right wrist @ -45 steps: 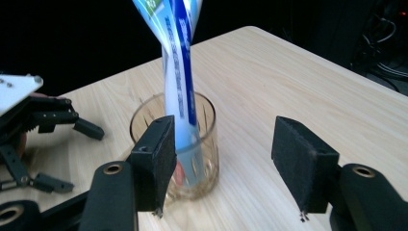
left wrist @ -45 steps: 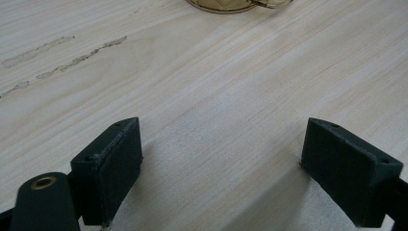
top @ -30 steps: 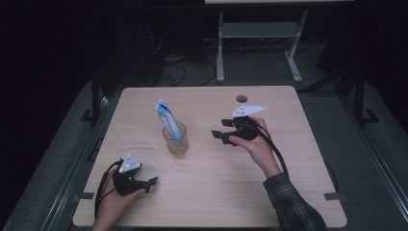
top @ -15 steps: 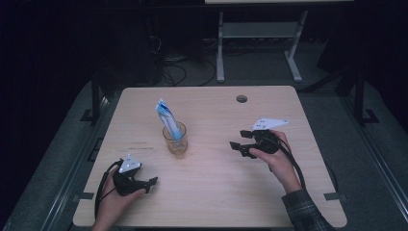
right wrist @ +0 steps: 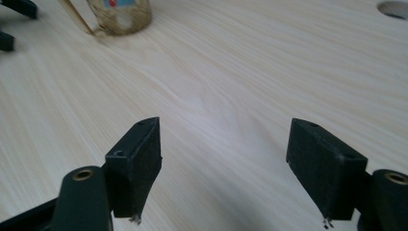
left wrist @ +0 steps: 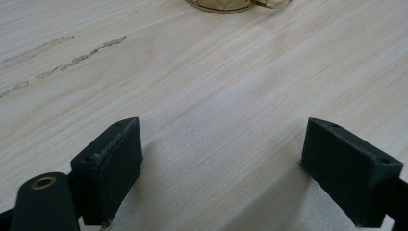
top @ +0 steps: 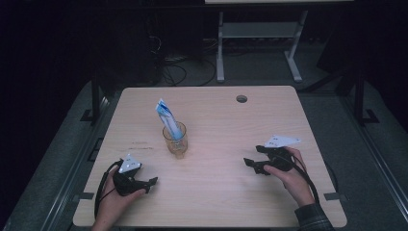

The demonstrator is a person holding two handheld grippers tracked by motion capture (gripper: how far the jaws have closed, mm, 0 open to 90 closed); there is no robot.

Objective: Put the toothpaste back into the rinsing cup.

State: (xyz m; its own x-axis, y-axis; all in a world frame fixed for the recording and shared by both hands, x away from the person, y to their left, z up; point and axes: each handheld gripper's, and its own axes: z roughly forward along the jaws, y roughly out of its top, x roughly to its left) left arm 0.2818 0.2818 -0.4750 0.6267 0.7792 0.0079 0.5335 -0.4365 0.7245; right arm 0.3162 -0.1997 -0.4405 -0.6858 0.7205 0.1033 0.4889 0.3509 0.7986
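Standing in glass point(top: 175, 141): blue-white packet point(top: 166, 117)

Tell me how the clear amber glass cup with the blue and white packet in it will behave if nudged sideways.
The clear amber glass cup looks rigid and probably breakable. The blue and white packet leans well above its rim, so a high push may tip it. Its smooth base on the pale wooden table would likely slide under a low push.

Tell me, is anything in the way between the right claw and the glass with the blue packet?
No. Only bare table lies between the open right claw and the glass holding the packet.
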